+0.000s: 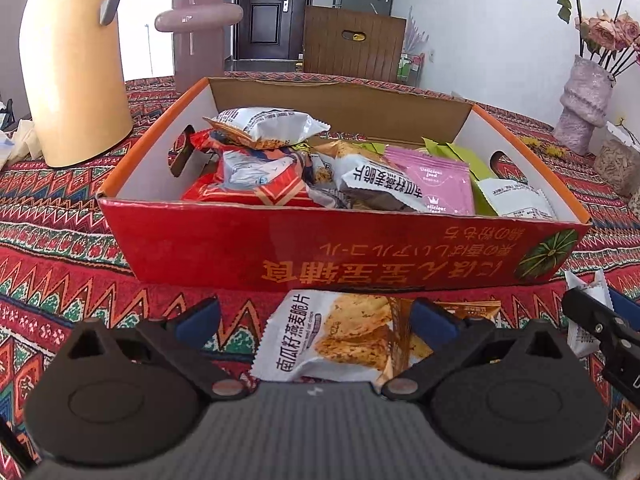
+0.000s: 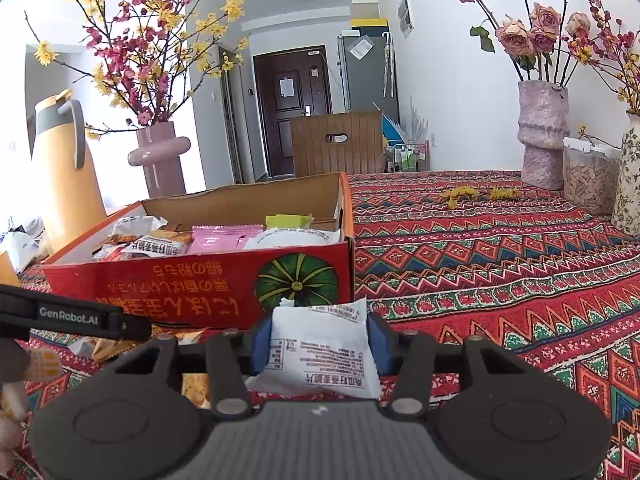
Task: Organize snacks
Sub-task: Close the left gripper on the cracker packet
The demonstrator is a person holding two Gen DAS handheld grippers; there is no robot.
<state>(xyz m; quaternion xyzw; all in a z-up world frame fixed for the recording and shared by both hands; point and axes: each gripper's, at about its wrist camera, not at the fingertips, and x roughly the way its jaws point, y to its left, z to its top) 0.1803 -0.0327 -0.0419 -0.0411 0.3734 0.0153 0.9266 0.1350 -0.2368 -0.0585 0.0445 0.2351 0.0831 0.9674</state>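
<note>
A red cardboard box [image 1: 320,252] holds several snack packets; it also shows in the right wrist view [image 2: 180,288]. My left gripper [image 1: 316,316] is open, its fingers either side of an oat crisp packet [image 1: 332,336] lying on the cloth in front of the box. My right gripper [image 2: 318,344] is shut on a white snack packet [image 2: 320,348], held just in front of the box's right end. It shows at the right edge of the left wrist view [image 1: 588,316].
A yellow thermos jug [image 1: 76,60] and a pink vase [image 1: 198,32] stand left of the box. A textured vase with roses [image 2: 542,136] and a jar of seeds [image 2: 588,180] stand at the far right. Patterned red cloth [image 2: 500,264] covers the table.
</note>
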